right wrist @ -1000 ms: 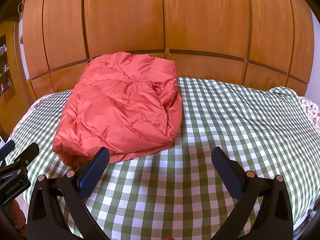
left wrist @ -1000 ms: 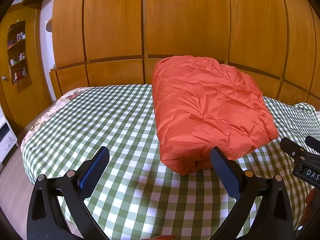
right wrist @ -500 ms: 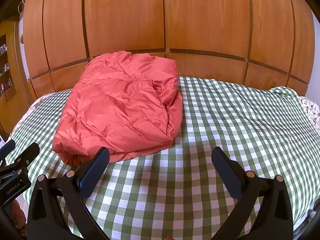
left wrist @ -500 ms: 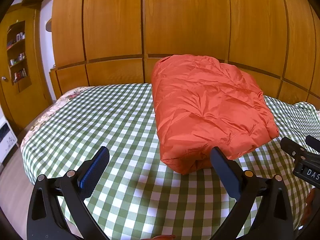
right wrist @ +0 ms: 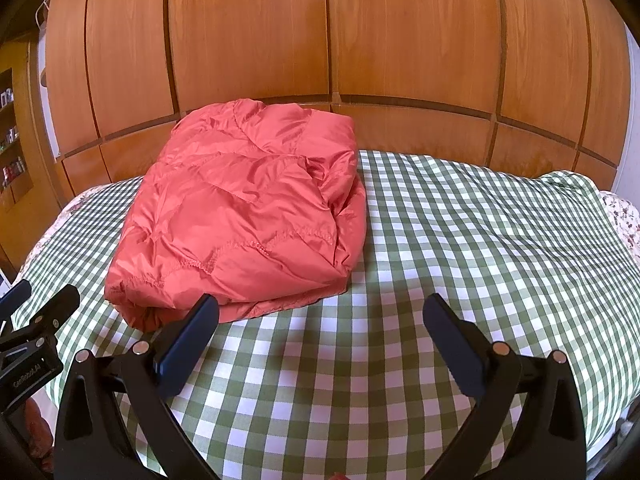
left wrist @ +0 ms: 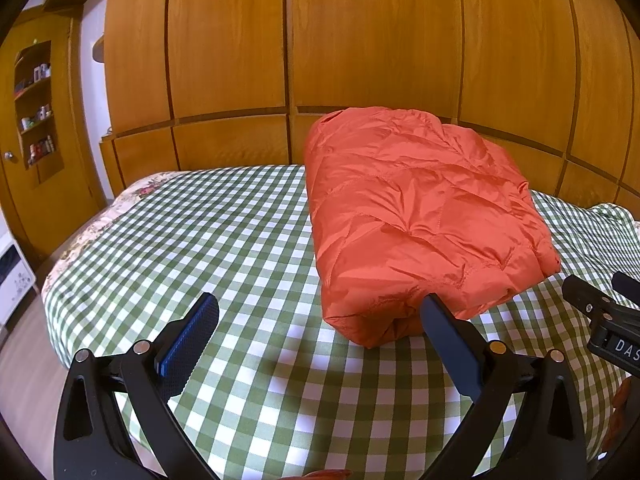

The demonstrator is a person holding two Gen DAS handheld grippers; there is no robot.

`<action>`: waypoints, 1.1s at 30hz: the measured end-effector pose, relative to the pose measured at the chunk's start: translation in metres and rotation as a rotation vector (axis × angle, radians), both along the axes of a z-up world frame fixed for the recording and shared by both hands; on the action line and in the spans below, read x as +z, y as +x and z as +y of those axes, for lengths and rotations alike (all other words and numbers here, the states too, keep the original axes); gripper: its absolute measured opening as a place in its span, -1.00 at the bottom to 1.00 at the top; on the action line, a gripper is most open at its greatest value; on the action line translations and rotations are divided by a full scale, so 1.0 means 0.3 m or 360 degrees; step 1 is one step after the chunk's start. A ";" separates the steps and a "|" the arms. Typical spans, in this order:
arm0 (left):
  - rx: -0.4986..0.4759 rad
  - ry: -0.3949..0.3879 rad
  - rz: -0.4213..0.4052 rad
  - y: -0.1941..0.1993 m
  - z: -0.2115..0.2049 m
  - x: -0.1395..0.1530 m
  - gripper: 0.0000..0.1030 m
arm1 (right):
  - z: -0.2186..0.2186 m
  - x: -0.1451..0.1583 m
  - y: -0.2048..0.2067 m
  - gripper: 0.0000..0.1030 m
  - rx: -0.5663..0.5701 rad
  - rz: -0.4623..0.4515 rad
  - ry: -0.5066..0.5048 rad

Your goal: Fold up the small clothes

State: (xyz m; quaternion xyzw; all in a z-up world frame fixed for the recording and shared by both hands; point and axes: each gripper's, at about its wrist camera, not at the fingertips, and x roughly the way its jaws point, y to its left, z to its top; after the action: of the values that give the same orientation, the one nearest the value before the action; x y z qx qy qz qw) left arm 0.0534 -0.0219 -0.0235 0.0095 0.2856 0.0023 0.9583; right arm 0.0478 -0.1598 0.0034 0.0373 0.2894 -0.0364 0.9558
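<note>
Wooden wardrobe doors (left wrist: 360, 48) stand behind a bed with a green checked cover (left wrist: 208, 248). On the bed lies an orange puffy jacket (left wrist: 416, 216), folded into a thick bundle. Its long side runs away from the grippers, toward the doors.

From the left gripper (left wrist: 318, 338) the jacket lies ahead and to the right. From the right gripper (right wrist: 320, 338) it lies ahead and to the left. So the bundle sits between the two, just past their tips. Neither one touches it, and both seem about as near.

Both grippers are spread wide and hold nothing.

The jacket looks close to done. A next fold would likely take the near end, with one gripper at each near corner.
</note>
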 end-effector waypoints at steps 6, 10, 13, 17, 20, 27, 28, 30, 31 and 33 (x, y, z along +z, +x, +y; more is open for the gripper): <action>0.0003 0.0004 -0.0004 -0.001 -0.002 -0.001 0.94 | 0.000 -0.001 0.003 0.97 -0.0001 0.0002 0.0001; 0.0010 0.0011 -0.0012 -0.004 0.000 0.000 0.94 | 0.000 -0.008 0.003 0.97 0.0004 0.0009 0.0000; 0.0004 0.0008 -0.0001 -0.001 0.002 0.000 0.94 | 0.001 -0.012 0.003 0.97 0.0007 0.0013 0.0000; -0.0006 0.0006 0.0026 0.008 0.005 -0.004 0.94 | 0.000 -0.015 0.004 0.97 0.0011 0.0017 -0.0001; -0.0016 0.0011 0.0033 0.009 0.004 -0.006 0.94 | 0.000 -0.016 0.005 0.97 0.0012 0.0016 -0.0001; -0.0029 0.0027 0.0026 0.001 -0.008 -0.008 0.94 | 0.002 -0.025 0.012 0.97 0.0021 0.0030 0.0002; -0.0036 0.0021 0.0019 -0.002 -0.007 -0.008 0.94 | 0.002 -0.027 0.013 0.97 0.0022 0.0032 0.0004; -0.0028 0.0020 -0.0004 -0.009 -0.007 -0.007 0.94 | 0.000 -0.030 0.015 0.97 0.0024 0.0038 0.0004; -0.0021 0.0026 -0.0008 -0.008 -0.008 -0.007 0.94 | -0.002 -0.033 0.017 0.97 0.0023 0.0039 0.0005; -0.0024 0.0045 -0.0002 -0.007 -0.012 -0.008 0.94 | -0.005 -0.035 0.018 0.97 0.0023 0.0045 0.0008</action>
State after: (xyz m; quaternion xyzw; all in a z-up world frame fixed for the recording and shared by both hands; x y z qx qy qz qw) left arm 0.0512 -0.0256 -0.0259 0.0250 0.2848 -0.0008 0.9582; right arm 0.0531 -0.1612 -0.0073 0.0371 0.3031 -0.0292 0.9518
